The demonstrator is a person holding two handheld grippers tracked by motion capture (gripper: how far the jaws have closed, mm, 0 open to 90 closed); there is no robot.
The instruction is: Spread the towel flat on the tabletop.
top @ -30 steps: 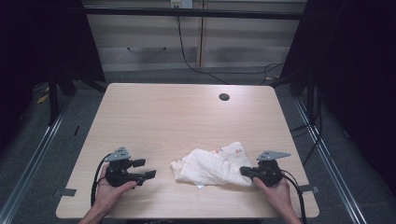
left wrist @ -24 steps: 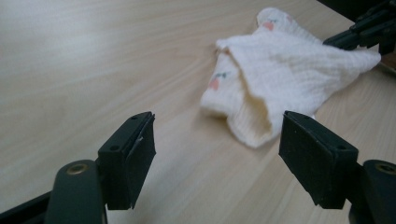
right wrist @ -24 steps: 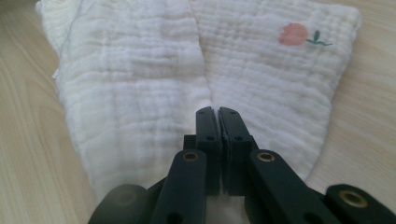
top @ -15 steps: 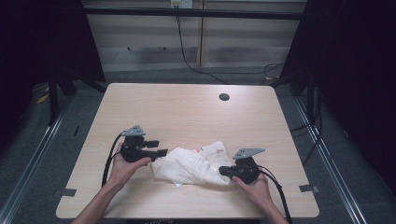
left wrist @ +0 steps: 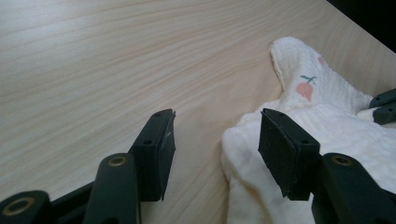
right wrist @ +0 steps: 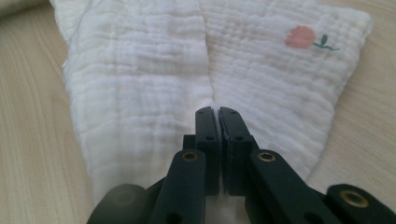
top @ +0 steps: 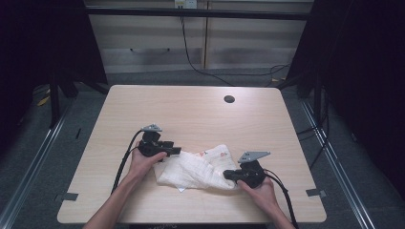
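A: Status? Where's the cloth?

B: The crumpled white muslin cloth with small pink fruit prints [top: 198, 170] lies on the pale wooden table [top: 191, 114], near the front edge, between the two hands. It's bunched and partly folded over itself, not flat.

A: Right gripper [top: 228, 174]?

B: Jaws pressed together on the cloth. In the right gripper view [right wrist: 218, 114] they pinch a ridge of fabric right at the crease running up the middle of the cloth [right wrist: 205, 70]. So that end is gripped.

A: Left gripper [top: 177, 151]?

B: Jaws apart. In the left gripper view [left wrist: 215, 140] one black pad [left wrist: 156, 149] sits over bare table, the other over the near edge of the cloth [left wrist: 327, 121]. Straddling the edge, nothing pinched yet.

A: So progress?

B: Early, I'd judge. One grip made, second lined up but not closed. No spreading or neat fold visible; the cloth's a heap. Left to do, as I read it: close the left on its edge, then pull apart or lift to flatten, then whatever fold follows.

A: Anything else on the table?

B: A round dark cable hole [top: 229, 99] near the far edge, well apart from the cloth.
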